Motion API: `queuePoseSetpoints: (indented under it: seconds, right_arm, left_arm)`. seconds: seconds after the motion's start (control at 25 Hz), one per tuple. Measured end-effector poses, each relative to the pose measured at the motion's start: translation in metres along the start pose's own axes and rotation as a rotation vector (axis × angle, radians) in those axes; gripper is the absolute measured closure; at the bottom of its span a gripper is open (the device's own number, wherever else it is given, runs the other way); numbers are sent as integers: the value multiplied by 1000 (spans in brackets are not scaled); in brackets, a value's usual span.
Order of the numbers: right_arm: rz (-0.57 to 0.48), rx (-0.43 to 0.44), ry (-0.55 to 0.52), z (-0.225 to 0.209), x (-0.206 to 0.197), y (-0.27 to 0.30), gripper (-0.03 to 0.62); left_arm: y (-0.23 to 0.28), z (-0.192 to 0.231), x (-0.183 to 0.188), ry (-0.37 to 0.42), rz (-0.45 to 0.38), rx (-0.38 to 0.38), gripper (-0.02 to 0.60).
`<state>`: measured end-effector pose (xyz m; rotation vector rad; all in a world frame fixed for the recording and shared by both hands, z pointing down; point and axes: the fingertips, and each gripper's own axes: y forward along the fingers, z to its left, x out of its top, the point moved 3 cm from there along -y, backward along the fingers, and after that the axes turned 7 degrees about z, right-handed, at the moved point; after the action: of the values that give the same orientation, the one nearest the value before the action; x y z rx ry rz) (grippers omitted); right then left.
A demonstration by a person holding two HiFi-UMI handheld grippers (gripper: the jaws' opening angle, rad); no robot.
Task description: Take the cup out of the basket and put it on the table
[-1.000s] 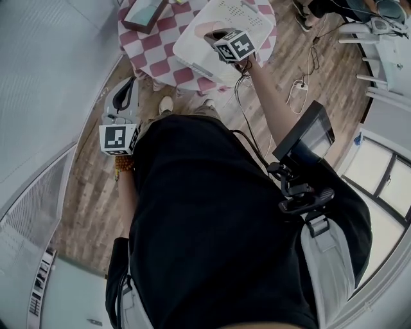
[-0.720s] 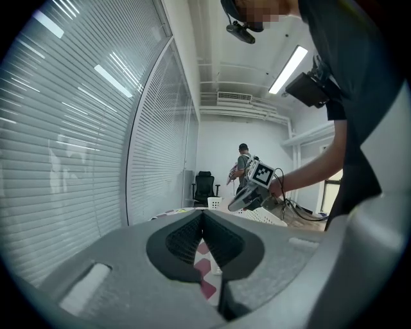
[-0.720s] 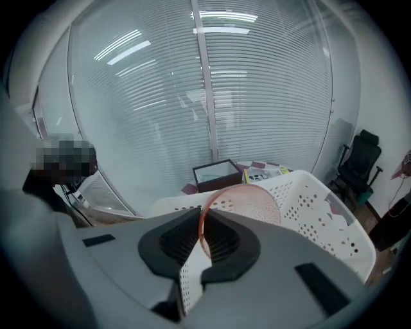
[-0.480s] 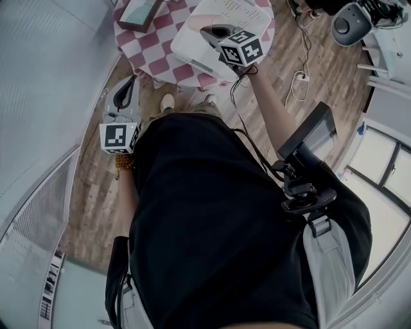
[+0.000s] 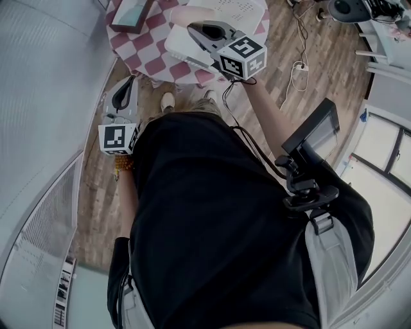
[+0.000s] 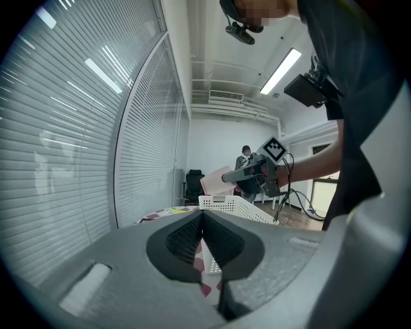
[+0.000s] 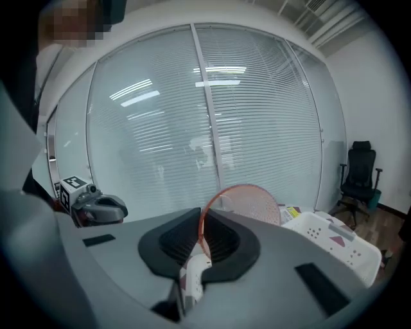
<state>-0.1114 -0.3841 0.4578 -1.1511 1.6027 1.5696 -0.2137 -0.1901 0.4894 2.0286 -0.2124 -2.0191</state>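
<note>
Pinched by its thin wall in the right hand-held gripper (image 7: 200,239), jaws nearly together on it: the translucent pink plastic cup with the orange rim (image 7: 247,202). Up in the air, seemingly above the white perforated plastic basket (image 6: 231,207) and clear of its rim.

Step in hand, by the look of it: carrying across to the round counter with the red-and-white checked cloth (image 5: 144,54).

Best done with a steady pinch, never hard enough to buckle so thin a wall. Swing well clear of the basket first, then lower over bare cloth, away from the brown-edged box with the pale green top (image 5: 128,13) and away from the counter's edge. Set down base-first and level. Open only after flat contact, then draw straight back.

Left hand-held gripper (image 6: 203,231): jaws together on nothing, hanging low beside the person's hip, not needed here.
</note>
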Motion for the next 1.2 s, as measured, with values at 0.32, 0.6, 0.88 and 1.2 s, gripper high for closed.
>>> queuePoseSetpoints:
  seconds: [0.32, 0.6, 0.88, 1.2]
  right_arm:
    - [-124, 39, -8, 28, 15, -7, 568]
    - [-295, 48, -68, 54, 24, -27, 568]
    - [-323, 55, -116, 79, 14, -34, 568]
    - [-340, 16, -135, 93, 5, -35, 568]
  left_arm:
    - [4, -2, 1, -15, -24, -27, 575]
    - [14, -12, 8, 25, -43, -110, 575]
    - [14, -23, 15, 35, -80, -204, 575]
    - [14, -24, 18, 17, -102, -240, 575]
